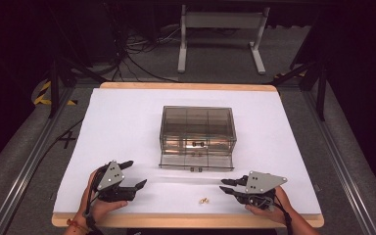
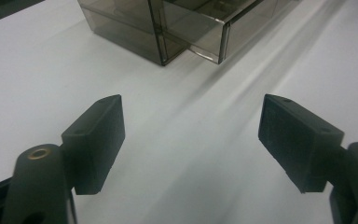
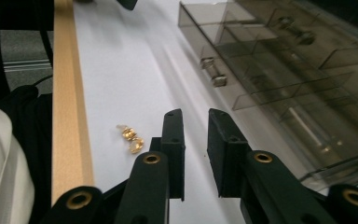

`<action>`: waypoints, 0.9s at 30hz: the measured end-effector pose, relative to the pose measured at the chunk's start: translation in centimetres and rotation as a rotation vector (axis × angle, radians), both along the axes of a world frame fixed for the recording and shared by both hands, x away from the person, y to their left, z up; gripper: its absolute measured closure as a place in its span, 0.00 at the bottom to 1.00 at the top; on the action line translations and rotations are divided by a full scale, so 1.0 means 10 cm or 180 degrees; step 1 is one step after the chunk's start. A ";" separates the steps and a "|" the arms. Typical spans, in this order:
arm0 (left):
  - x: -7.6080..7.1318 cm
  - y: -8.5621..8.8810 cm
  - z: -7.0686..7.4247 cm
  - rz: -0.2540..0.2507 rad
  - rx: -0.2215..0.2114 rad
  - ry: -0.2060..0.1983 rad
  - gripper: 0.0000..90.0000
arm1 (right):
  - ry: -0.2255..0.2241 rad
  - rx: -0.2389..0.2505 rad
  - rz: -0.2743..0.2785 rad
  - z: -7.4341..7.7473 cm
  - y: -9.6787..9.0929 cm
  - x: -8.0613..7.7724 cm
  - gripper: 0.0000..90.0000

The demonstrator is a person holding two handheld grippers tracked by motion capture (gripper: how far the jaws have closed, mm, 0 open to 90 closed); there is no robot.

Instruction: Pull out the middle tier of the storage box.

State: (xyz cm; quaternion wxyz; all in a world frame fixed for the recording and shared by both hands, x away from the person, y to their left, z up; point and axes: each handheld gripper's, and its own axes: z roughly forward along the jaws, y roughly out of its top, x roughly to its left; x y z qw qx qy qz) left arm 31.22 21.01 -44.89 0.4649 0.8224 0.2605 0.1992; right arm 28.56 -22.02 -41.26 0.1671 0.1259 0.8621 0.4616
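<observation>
Gold earrings (image 1: 204, 199) lie on the white table (image 1: 127, 122) near its front edge, between my left gripper (image 1: 136, 177) and right gripper (image 1: 225, 185), before the smoky drawer box (image 1: 197, 128) with its bottom drawer (image 1: 196, 161) pulled out. My left gripper view shows wide-open jaws, empty, toward the box's corner (image 2: 161, 42). My right gripper view adds the earrings (image 3: 131, 138) just left of my nearly closed, empty jaws, the pair lying in line diagonally.

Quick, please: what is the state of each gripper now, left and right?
Left gripper: open, holding nothing.
Right gripper: jaws nearly shut, only a narrow gap, holding nothing.
</observation>
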 end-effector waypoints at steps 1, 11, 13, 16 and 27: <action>0.00 0.00 0.00 0.0000 0.0000 0.0000 0.23 | 0.0000 0.0000 0.0000 0.00 0.00 0.00 0.86; 0.00 -0.07 -0.07 -0.0068 -0.0133 0.0010 0.22 | 0.0208 -0.0100 0.0225 -0.19 0.16 -0.02 0.84; 0.01 -0.06 -0.07 -0.0058 -0.0195 -0.0006 0.22 | 0.0237 -0.0126 0.0275 -0.20 0.22 -0.01 0.84; 0.02 -0.05 -0.08 -0.0063 -0.0222 0.0016 0.21 | 0.0280 -0.0152 0.0304 -0.23 0.27 0.00 0.84; 0.03 -0.05 -0.08 -0.0117 -0.0199 0.0043 0.21 | 0.0371 -0.0311 0.0364 -0.35 0.43 0.04 0.88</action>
